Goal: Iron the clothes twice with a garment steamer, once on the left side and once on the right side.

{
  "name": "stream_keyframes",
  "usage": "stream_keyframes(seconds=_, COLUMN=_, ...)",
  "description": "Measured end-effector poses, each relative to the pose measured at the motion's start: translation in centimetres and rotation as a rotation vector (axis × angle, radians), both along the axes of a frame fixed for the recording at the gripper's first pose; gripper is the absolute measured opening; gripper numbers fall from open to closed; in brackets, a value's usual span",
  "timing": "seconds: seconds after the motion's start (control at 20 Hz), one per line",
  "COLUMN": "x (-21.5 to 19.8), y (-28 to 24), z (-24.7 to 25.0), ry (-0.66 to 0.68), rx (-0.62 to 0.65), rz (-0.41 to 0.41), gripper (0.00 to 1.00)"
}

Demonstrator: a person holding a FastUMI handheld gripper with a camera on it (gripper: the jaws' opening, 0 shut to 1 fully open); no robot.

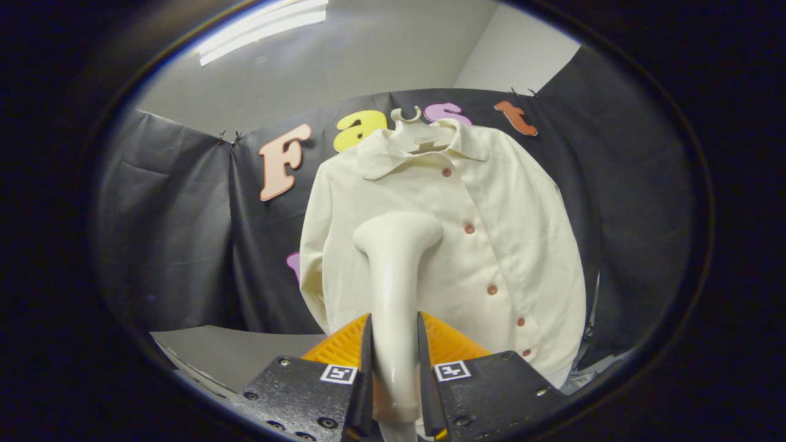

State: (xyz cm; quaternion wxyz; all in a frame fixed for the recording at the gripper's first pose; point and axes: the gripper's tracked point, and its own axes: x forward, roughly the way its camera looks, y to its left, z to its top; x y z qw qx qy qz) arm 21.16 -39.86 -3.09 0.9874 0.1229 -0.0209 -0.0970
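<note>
The tongs (394, 353) are clenching the smooth cream plastic handle of a garment steamer (393, 288), both fingers pressing its sides, while the steamer's rounded head is rising just ahead of them. That head is sitting in front of the lower left chest of a cream long-sleeved button-up shirt (479, 245), though contact cannot be told. The shirt, with small reddish buttons (469, 228), is hanging from a pale hanger (406, 115) against the black cloth wall (178, 245), above a pale desk (233, 353).
</note>
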Motion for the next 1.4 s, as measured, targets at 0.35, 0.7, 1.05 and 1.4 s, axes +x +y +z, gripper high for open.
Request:
stream_keyframes(seconds=0.35, x=-2.0, y=0.1, z=-5.9, ry=0.037, rx=0.029, rz=0.035, gripper=0.31)
stream_keyframes(seconds=0.7, x=-3.4, y=0.7, z=-12.0, ry=0.084, rx=0.072, rz=0.068, gripper=0.32)
stream_keyframes(seconds=1.05, x=-6.0, y=1.1, z=-17.8, ry=0.139, rx=0.126, rz=0.103, gripper=0.32)
stream_keyframes(seconds=1.4, x=-8.2, y=1.8, z=-22.9, ry=0.192, rx=0.195, rz=0.122, gripper=0.32)
